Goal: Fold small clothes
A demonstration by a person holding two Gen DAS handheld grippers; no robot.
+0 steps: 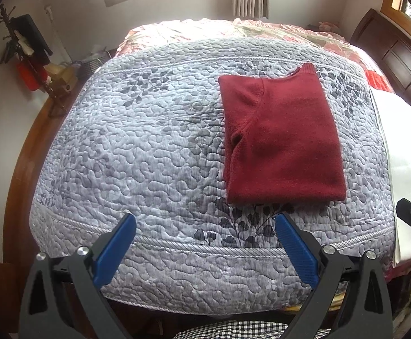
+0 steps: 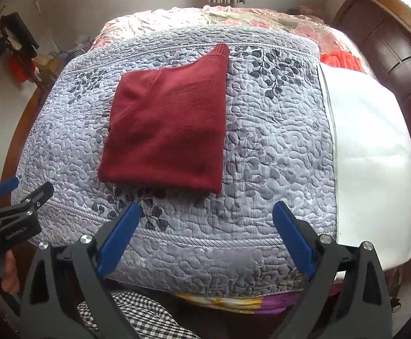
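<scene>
Dark red sweater (image 1: 281, 138) lies folded into a rectangle on quilt (image 1: 149, 155)

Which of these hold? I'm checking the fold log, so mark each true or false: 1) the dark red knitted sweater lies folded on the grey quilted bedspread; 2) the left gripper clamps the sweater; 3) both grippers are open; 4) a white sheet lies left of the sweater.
1) True: the dark red knitted sweater lies folded on the grey quilted bedspread.
2) False: the left gripper holds nothing and is short of the sweater.
3) True: the right gripper also has its fingers spread.
4) False: the white sheet lies right of the sweater.
</scene>
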